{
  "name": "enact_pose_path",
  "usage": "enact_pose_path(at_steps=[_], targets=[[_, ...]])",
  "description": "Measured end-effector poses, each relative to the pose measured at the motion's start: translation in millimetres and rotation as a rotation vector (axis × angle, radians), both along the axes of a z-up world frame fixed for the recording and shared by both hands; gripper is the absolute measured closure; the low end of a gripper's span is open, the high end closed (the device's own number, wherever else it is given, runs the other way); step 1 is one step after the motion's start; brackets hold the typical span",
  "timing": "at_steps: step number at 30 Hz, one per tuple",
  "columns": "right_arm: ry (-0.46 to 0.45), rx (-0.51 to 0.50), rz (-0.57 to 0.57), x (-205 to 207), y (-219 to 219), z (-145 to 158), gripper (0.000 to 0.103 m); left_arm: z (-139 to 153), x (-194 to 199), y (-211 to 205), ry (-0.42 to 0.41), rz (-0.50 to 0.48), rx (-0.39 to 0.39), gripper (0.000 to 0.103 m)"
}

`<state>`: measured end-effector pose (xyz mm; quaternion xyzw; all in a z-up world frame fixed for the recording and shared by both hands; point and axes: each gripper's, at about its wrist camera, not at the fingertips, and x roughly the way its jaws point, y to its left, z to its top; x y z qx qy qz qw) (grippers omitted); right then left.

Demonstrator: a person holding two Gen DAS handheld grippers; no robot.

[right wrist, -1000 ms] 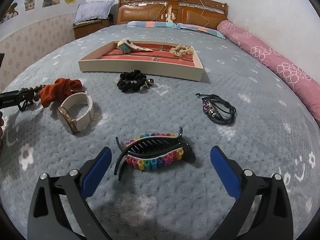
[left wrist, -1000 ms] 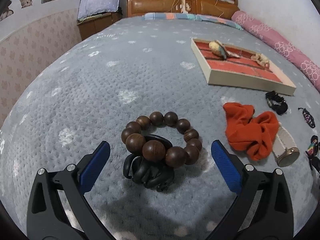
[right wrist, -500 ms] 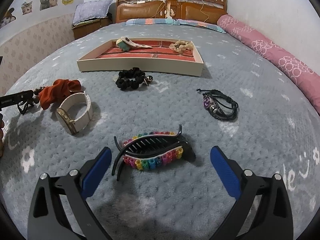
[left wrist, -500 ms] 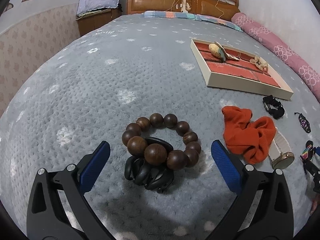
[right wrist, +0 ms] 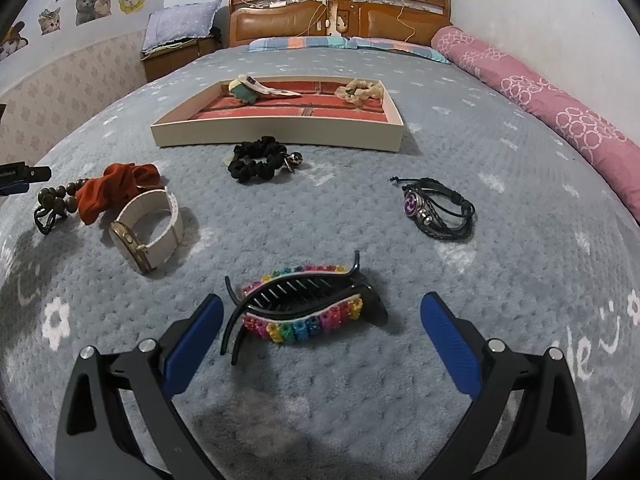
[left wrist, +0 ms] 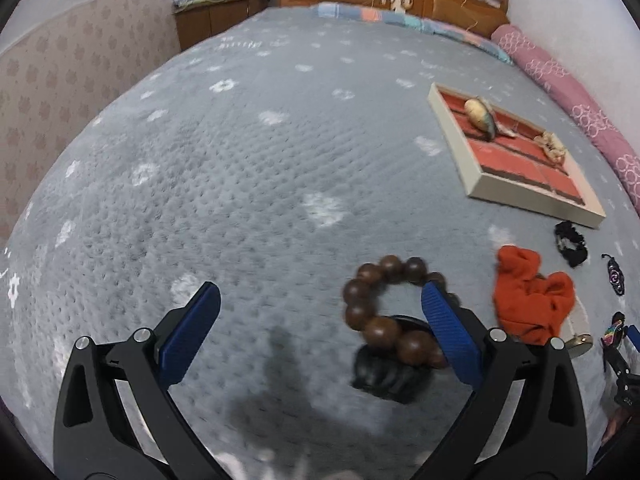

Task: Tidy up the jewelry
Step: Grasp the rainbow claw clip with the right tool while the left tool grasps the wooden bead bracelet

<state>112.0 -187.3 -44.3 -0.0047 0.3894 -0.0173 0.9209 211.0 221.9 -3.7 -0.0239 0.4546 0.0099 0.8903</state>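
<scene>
My left gripper (left wrist: pixel 316 332) is open and empty above the grey bedspread. A brown wooden bead bracelet (left wrist: pixel 384 312) lying on a black clip (left wrist: pixel 384 372) sits at its right finger, partly behind it. My right gripper (right wrist: pixel 320 336) is open, its fingers either side of a rainbow-beaded black hair clip (right wrist: pixel 304 316) lying on the bed. The cream tray with red compartments (right wrist: pixel 276 130) lies further back and holds a shell-shaped clip (right wrist: pixel 248 88) and a beige scrunchie (right wrist: pixel 358 90).
Around the right gripper lie a white-strapped watch (right wrist: pixel 150 230), an orange scrunchie (right wrist: pixel 116 190), a black scrunchie (right wrist: pixel 258 158) and a black cord bracelet with a purple charm (right wrist: pixel 436 208). A pink bolster (right wrist: pixel 560 104) runs along the right edge. The wooden headboard (right wrist: pixel 340 12) is behind.
My left gripper has swung to the left, so the bead bracelet now sits at its right finger instead of between the fingers. My right gripper has moved slightly closer to the rainbow clip.
</scene>
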Motion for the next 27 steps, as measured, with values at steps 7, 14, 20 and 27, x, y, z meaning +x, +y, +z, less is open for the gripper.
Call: enact_pose_path(at_steps=[7,14,20,27], targets=[[0.008,-0.022,0.002,2.2,6.8,1.1,0.006,-17.0,20.0,0.5,0.088,-0.042,-0.007,0.015],[0.031,-0.027,0.001,5.2,11.9,-0.8,0.006,-26.8,33.6,-14.2,0.172,-0.109,-0.048,0.022],[0.031,-0.031,0.000,5.1,13.2,-1.5,0.007,-37.4,37.6,-23.6,0.197,-0.121,-0.089,0.036],[0.057,-0.021,-0.002,7.2,11.7,-6.9,0.023,-36.2,35.4,-22.4,0.217,-0.135,-0.201,0.063]])
